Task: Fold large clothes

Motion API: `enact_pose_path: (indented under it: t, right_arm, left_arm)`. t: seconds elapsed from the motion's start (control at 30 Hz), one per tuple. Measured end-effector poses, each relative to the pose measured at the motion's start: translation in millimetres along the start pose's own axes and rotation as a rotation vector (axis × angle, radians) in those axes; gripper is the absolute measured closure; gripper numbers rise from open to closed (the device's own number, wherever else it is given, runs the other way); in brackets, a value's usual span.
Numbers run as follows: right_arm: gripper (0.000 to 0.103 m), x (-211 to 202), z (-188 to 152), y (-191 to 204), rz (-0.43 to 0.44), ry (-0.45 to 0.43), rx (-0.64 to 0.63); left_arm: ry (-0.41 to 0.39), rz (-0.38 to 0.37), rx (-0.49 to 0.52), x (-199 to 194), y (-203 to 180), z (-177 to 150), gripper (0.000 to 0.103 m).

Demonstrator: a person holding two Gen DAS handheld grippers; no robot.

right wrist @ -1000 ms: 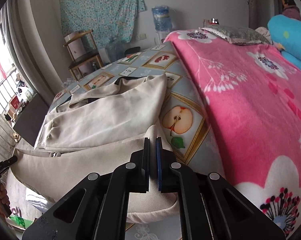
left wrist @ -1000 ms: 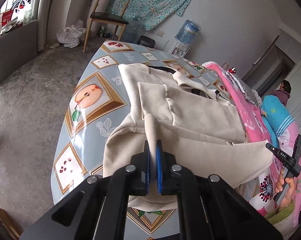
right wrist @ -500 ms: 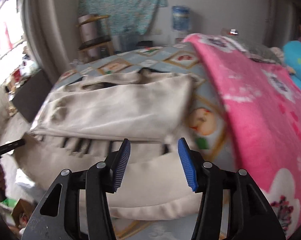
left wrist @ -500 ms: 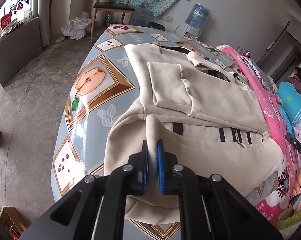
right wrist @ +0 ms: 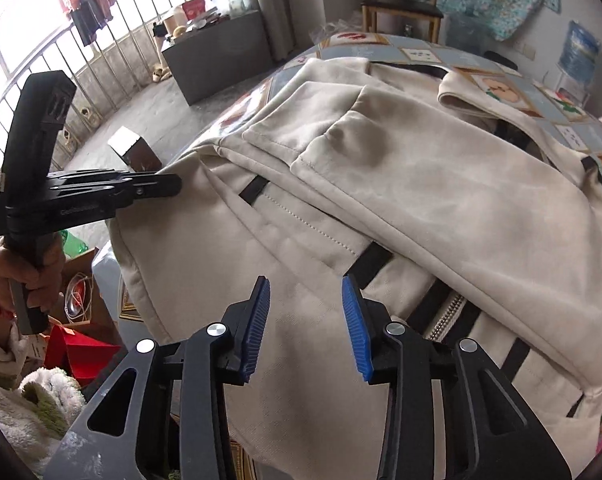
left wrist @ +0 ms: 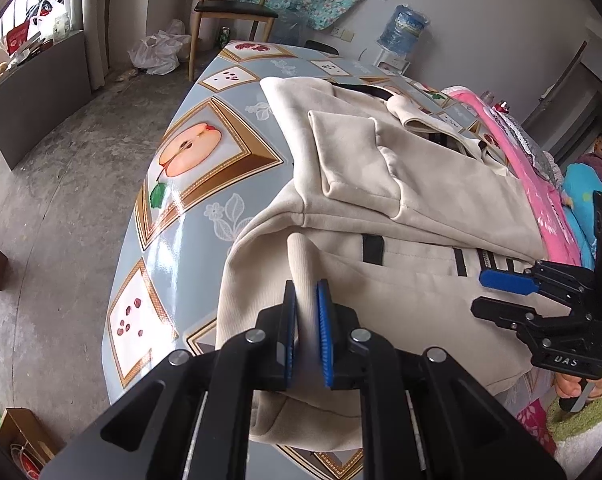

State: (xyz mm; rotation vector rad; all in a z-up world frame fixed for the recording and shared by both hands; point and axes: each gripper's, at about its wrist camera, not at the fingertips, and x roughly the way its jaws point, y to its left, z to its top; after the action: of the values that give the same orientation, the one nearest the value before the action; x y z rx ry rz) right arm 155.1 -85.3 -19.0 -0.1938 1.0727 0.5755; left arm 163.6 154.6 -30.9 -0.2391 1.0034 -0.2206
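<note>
The left claw (left wrist: 305, 322) pinches a ridge of the cream jacket (left wrist: 401, 184) on the surface (left wrist: 181, 216) to anchor it. The right claw (right wrist: 305, 322), spread and empty, has just been narrowing above the jacket beside its zipper (right wrist: 447, 314), ready to regrip.

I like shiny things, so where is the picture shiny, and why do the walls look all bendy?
In the left wrist view, light glints off the glossy tablecloth beside the apple print; the fisheye lens bends the room's edges. In the right wrist view, the window is washed out bright and the railing curves; the beige jacket looks sharp, not blurred.
</note>
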Motion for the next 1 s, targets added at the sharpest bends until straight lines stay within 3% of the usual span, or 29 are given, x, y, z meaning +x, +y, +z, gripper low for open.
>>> enact_pose_path:
  t: [0.27,0.33,0.37,0.43,0.6,0.7,0.83,1.0]
  right_arm:
    - [0.069,10,-13,-5,0.03,0.061,0.005]
    - [0.075,9,-14,-3,0.025,0.065,-0.002]
    - [0.078,9,-14,0,0.002,0.067,-0.025]
    - [0.098,7,-12,8,-0.029,0.072,-0.069]
    - [0.099,-14,-7,30,-0.164,-0.027,-0.12]
    - [0.099,-26,0,33,-0.199,-0.077,-0.111]
    - [0.099,-19,5,28,-0.251,-0.082,-0.104]
    - [0.099,16,0,25,-0.315,-0.021,-0.129]
  left_arm:
    - [0.0,-0.023,0.025,1,1,-2,0.092]
    - [0.001,-0.033,0.027,2,2,-1,0.092]
    - [0.001,-0.042,0.024,2,3,0,0.092]
    - [0.002,-0.065,0.015,1,5,0,0.091]
    - [0.006,-0.094,0.005,-2,7,1,0.087]
    - [-0.006,-0.119,0.019,-8,4,3,0.078]
    - [-0.005,-0.042,0.094,-4,-5,4,0.075]
    - [0.011,0.021,0.123,5,-8,0,0.075]
